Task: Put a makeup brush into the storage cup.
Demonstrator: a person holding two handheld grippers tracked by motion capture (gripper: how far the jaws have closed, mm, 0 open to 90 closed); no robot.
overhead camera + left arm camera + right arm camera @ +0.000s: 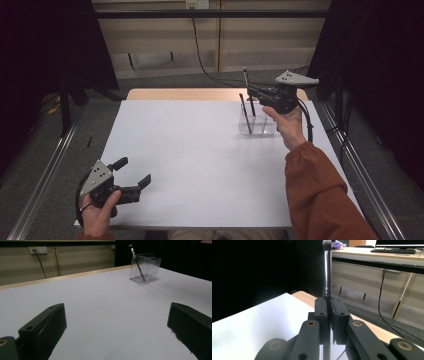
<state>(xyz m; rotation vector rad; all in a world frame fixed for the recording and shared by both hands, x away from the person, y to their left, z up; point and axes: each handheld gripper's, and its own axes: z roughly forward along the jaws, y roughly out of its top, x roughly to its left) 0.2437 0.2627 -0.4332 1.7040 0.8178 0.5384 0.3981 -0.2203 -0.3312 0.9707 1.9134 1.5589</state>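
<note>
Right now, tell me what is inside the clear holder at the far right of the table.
One dark brush leans in the clear holder, bristles up. The right tongs grip a second brush above it; whether its lower end reaches inside is hidden.

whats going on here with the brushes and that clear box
A person holds a gripper in each hand. The right gripper is shut on a slim makeup brush, held upright above the clear organizer at the table's far right. Another brush leans inside the organizer. The left gripper waits open near the front left corner.
</note>
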